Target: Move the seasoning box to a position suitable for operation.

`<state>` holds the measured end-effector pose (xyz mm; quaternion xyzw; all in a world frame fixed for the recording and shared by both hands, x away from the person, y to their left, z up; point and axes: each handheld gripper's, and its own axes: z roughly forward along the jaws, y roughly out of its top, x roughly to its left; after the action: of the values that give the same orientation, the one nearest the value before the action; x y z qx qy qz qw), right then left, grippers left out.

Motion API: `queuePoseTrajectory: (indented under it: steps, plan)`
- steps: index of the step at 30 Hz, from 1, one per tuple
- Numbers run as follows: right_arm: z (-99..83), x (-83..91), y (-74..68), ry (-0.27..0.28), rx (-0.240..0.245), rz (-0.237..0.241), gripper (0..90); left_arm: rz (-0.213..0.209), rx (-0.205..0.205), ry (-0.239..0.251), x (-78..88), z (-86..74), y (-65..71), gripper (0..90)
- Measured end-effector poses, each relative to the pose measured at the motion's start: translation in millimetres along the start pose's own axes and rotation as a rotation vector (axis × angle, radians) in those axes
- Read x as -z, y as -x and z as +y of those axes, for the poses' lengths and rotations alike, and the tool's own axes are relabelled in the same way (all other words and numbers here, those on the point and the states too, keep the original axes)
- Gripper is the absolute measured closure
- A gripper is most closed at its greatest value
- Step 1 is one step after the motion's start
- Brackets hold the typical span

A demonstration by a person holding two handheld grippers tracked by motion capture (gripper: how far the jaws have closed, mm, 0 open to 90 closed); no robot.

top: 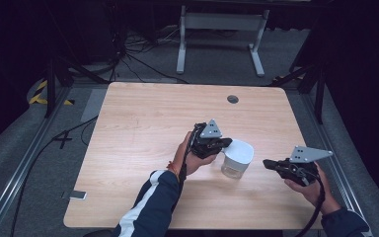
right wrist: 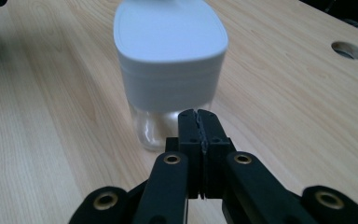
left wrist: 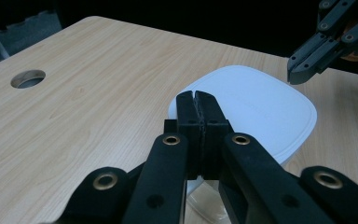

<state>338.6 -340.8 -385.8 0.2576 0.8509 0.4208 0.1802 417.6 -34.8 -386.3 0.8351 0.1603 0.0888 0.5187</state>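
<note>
In the left gripper view, the left gripper (left wrist: 199, 100) covers the near edge of the white lid (left wrist: 261, 109), and the clear jar body (left wrist: 205, 203) below runs off the bottom edge. The right gripper (left wrist: 317, 56) is cut by the top right corner there. In the right gripper view the lid's far side is blurred and clipped by the top edge. Whether the jar holds anything cannot be told.

— What surrounds the wooden surface (top: 143, 128)?
— Grey carpet (top: 212, 57), black cables (top: 128, 54) trailing across it, a white frame's legs (top: 219, 39) beyond.
— And the walls?
— Dark, nearly black. Yellow-black tape (top: 39, 93) marks the floor at left.
</note>
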Motion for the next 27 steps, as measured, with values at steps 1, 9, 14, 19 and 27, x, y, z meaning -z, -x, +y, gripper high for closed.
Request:
queuePoseTrajectory:
  steps: [1,9,14,19,27]
  plan:
    - [5.0,-2.3,-1.3,-0.006,0.01,0.005,89.4,0.005,-0.005,-0.001,0.3,0.0,-0.4,90.0]
    - [21.0,-17.3,-9.1,-0.055,0.032,0.021,89.4,-0.001,0.0,0.009,3.1,-3.0,-3.4,89.9]
    - [22.3,-15.0,-9.3,-0.04,0.026,0.023,89.4,-0.002,0.012,0.016,3.4,-4.3,-3.3,89.7]
    - [23.2,-14.3,-10.9,-0.032,0.028,0.019,89.4,0.0,0.008,0.017,2.8,-4.2,-3.0,89.5]
    - [26.0,-15.7,-13.6,-0.036,0.036,0.025,89.6,0.007,0.008,0.017,1.9,-3.5,-2.0,89.6]
